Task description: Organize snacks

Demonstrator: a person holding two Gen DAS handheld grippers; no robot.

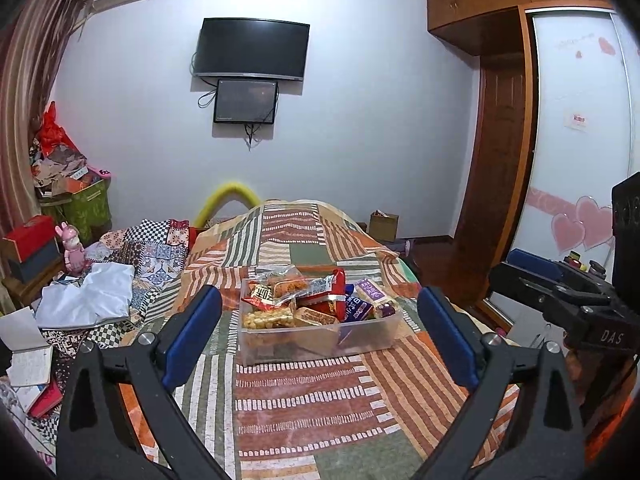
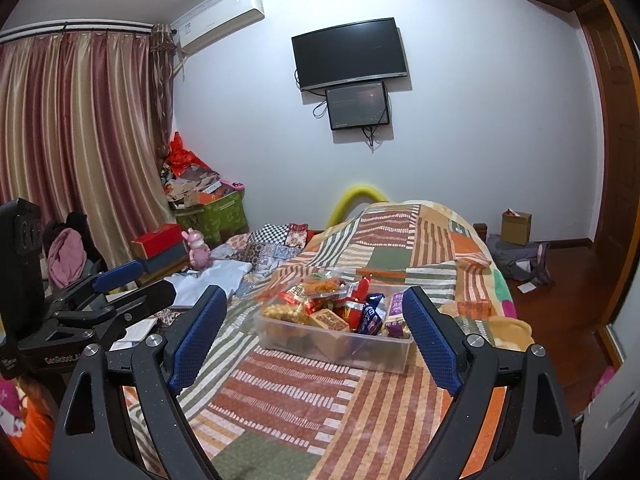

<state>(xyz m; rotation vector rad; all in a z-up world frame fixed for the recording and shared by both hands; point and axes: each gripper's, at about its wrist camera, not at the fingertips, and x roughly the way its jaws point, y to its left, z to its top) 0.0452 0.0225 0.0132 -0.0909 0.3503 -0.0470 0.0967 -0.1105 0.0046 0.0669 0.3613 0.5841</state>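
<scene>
Black grippers [image 1: 320, 336], blue ribbed pads [image 2: 198, 344], silver screws

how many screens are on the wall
2. A large dark screen is mounted high on the far wall, and a smaller dark screen hangs directly below it, overlapping its lower edge, with cables trailing down. Both look switched off; none seems hidden.

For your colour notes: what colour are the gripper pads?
Blue pads, clearest in the right wrist view.

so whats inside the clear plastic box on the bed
The clear box is heaped with wrapped snacks: a bag of yellow puffs, red packets, a blue one, purple ones. Whatever lies beneath the top layer is covered.
</scene>
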